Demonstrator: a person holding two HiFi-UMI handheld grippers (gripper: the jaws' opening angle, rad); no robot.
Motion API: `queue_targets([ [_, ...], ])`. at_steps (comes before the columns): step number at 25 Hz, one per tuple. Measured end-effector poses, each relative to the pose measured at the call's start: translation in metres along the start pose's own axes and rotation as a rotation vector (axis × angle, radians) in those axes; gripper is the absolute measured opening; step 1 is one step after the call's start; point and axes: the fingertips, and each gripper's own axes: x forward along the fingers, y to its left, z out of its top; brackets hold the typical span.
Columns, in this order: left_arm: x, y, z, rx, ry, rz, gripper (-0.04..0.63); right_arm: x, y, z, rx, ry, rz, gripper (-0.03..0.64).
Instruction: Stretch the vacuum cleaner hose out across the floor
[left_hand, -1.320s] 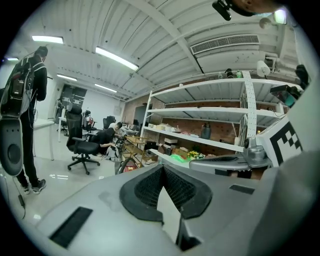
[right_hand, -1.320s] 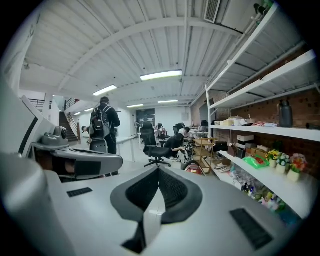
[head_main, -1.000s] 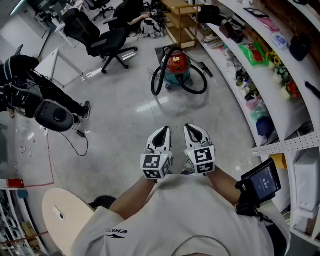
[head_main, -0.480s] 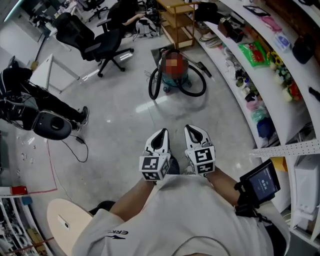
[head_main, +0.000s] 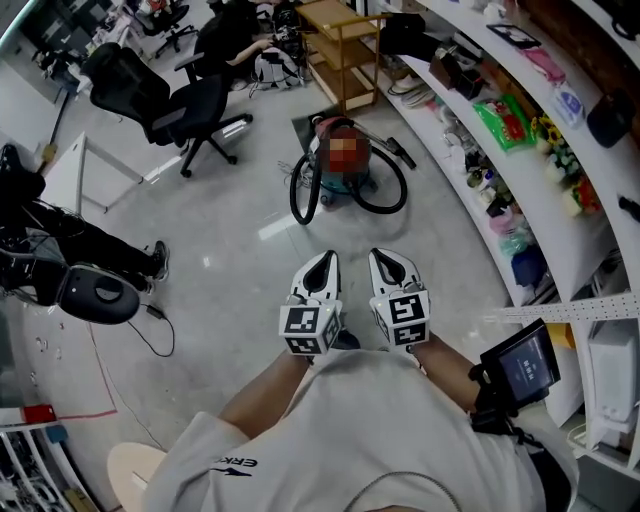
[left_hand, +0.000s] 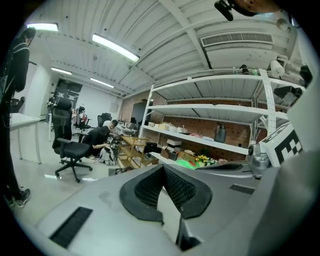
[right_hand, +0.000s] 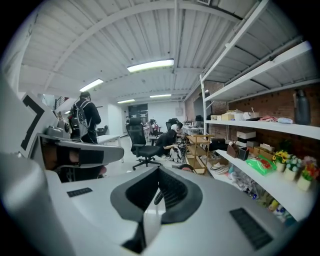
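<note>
A red and teal vacuum cleaner (head_main: 342, 160) stands on the grey floor ahead, its black hose (head_main: 300, 186) coiled in loops around it. My left gripper (head_main: 322, 267) and right gripper (head_main: 388, 262) are held side by side at chest height, well short of the vacuum. Both are shut with nothing between the jaws. In the left gripper view the jaws (left_hand: 163, 175) meet at the tip; the right gripper view shows the same (right_hand: 159, 179), with a bit of the hose (right_hand: 157, 196) seen through the gap.
Curved white shelving (head_main: 520, 150) full of goods lines the right side. A black office chair (head_main: 175, 105) and a wooden cart (head_main: 345, 40) stand beyond the vacuum. A person's legs (head_main: 90, 245) and a black cable (head_main: 155, 320) are at the left. A tablet (head_main: 520, 365) is strapped at my right arm.
The view has shifted forward: the vacuum, chair and the standing person now sit lower and nearer in the head view. Both grippers keep their place and stay shut.
</note>
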Motion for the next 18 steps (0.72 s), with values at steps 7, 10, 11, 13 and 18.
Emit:
queue_targets([
  [7,0.036,0.058,0.016,0.012,0.011,-0.054,0.002,0.061,0.005,0.025,0.011,-0.010,-0.060,0.002],
  [10,0.041,0.078,0.022,-0.003,0.015,-0.058,0.002,0.078,0.011,0.031,0.011,0.002,-0.073,0.002],
  [11,0.042,0.083,0.023,-0.009,0.015,-0.059,0.002,0.083,0.013,0.033,0.009,0.006,-0.074,0.002],
  [13,0.047,0.093,0.024,-0.014,0.016,-0.058,0.002,0.093,0.012,0.035,0.004,0.010,-0.078,0.002],
  [18,0.066,0.111,0.024,-0.027,0.028,-0.040,0.002,0.119,0.000,0.043,-0.004,0.016,-0.072,0.002],
])
